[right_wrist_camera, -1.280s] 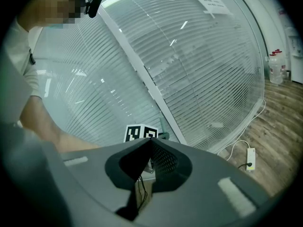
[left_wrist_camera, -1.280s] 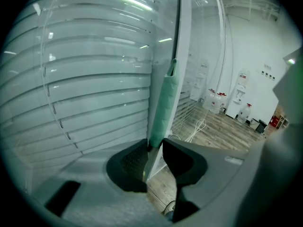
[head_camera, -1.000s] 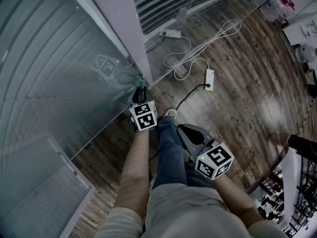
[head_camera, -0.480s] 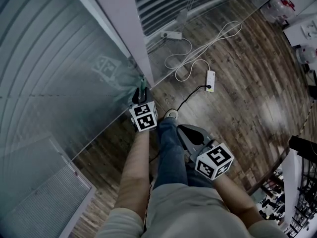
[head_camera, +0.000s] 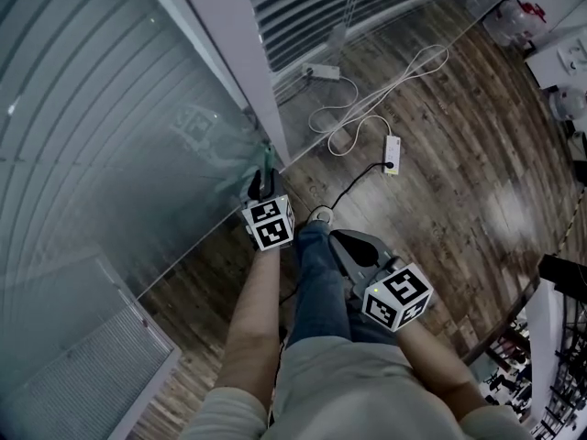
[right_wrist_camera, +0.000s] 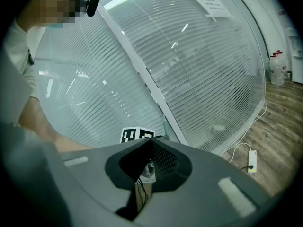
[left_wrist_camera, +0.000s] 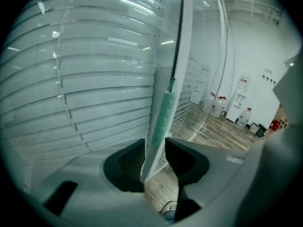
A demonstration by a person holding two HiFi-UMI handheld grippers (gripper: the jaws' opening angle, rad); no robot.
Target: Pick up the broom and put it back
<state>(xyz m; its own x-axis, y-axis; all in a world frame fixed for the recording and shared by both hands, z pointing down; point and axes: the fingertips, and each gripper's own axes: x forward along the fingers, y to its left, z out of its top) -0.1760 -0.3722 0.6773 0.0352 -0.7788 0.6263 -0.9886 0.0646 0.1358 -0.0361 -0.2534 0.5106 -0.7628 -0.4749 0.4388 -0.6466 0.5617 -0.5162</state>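
Observation:
The broom's pale green handle [left_wrist_camera: 161,122] stands nearly upright against the white pillar [left_wrist_camera: 182,56] of the glass wall. It passes between the pads of my left gripper [left_wrist_camera: 155,144], whose jaws have just been opening and stand a little apart around it without pressing. In the head view the handle's tip [head_camera: 267,160] pokes out just beyond the left gripper [head_camera: 261,183]. The broom's head is hidden. My right gripper [head_camera: 341,239] hangs lower right by the person's leg. In its own view the right gripper [right_wrist_camera: 151,140] has its tips meeting with nothing in them.
Glass walls with blinds [head_camera: 110,136] run along the left and far side. A white power strip [head_camera: 392,149] and looped white cable [head_camera: 367,99] lie on the wood floor. The person's leg [head_camera: 316,273] and shoe [head_camera: 319,213] are below. A floor grille [head_camera: 83,374] sits lower left.
The left gripper has edged slightly toward the pillar, and the green handle tip now shows beyond its jaws. The right gripper has stayed put.

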